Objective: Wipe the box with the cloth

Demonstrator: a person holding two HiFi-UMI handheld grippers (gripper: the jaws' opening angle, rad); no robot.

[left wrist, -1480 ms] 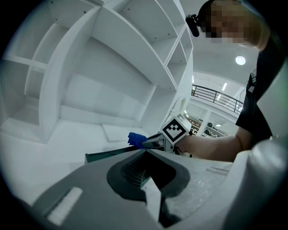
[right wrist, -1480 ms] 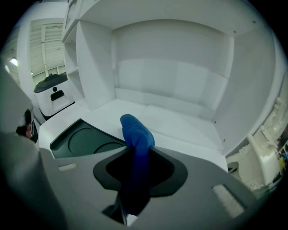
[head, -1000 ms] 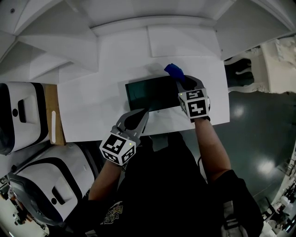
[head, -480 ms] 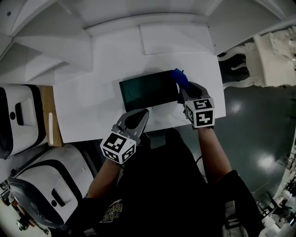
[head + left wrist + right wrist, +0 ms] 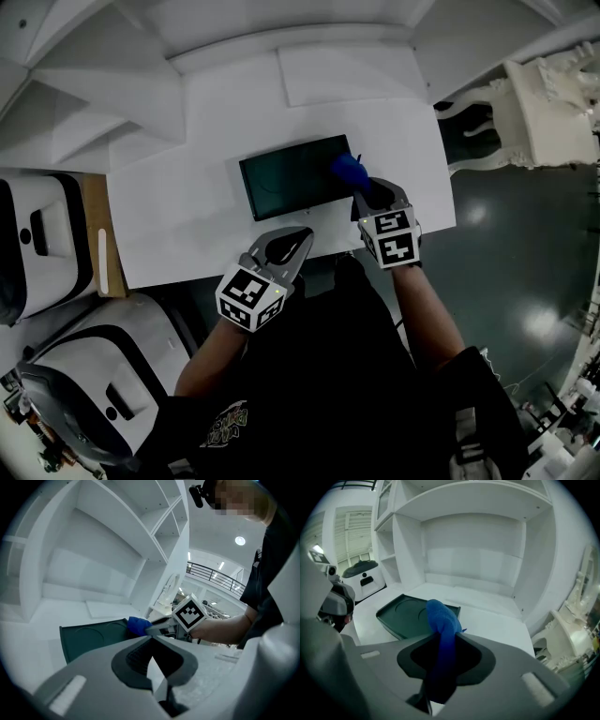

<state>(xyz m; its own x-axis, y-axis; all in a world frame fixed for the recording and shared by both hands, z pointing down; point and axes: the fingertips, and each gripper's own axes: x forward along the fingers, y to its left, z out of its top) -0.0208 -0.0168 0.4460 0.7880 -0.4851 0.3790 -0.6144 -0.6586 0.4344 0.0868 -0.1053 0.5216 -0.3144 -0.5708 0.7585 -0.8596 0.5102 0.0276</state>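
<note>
A flat dark green box (image 5: 295, 175) lies on the white table (image 5: 187, 216), also visible as a green box (image 5: 410, 616) and green box (image 5: 91, 637). My right gripper (image 5: 361, 187) is shut on a blue cloth (image 5: 347, 169), which rests over the box's right end. The blue cloth (image 5: 440, 634) bulges out between its jaws. My left gripper (image 5: 298, 237) hovers at the table's near edge, just in front of the box, jaws shut and holding nothing; it sees the cloth (image 5: 137, 625) and the right gripper (image 5: 161, 629).
White shelving (image 5: 112, 75) rises behind and left of the table. A white sheet (image 5: 352, 70) lies at the table's back. White and black machines (image 5: 37, 234) stand at the left, a white ornate chair (image 5: 539, 112) at the right over dark floor.
The right gripper carried the blue cloth leftward from the box's far right corner onto its right end. The left gripper shifted slightly right near the table edge.
</note>
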